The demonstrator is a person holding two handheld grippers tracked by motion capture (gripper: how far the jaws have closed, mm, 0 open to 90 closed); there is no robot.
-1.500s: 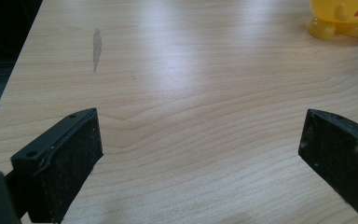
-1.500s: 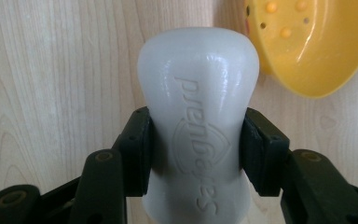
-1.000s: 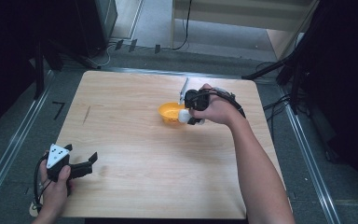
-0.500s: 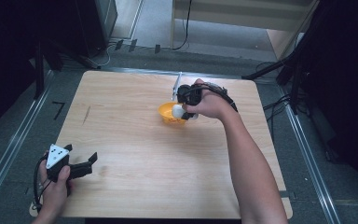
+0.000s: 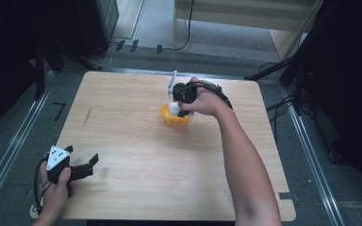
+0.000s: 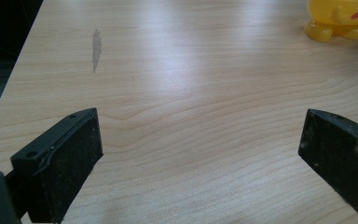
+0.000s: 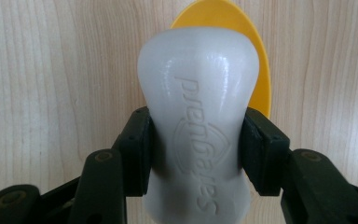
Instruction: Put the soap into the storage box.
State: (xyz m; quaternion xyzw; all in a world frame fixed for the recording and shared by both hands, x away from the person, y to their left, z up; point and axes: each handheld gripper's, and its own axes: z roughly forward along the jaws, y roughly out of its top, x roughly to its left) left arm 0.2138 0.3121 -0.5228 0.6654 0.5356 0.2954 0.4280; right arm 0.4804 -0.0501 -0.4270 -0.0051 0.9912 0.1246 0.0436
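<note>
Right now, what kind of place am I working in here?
Probably a lab or data-collection workstation, not a home. A bare wooden table stands on a grey floor between metal rails, with cables trailing behind it and dark equipment around. A hand-held gripper with a camera points the same way.

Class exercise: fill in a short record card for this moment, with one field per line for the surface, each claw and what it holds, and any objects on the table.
Surface: wooden table
Right claw: shut on a white embossed bottle, held above the yellow bowl
Left claw: open, empty, low over the near left corner of the table
Yellow bowl: toy-like, with small feet and a pink cheek mark, standing on the far middle of the table
Mark: grey smudge on the wood
</note>
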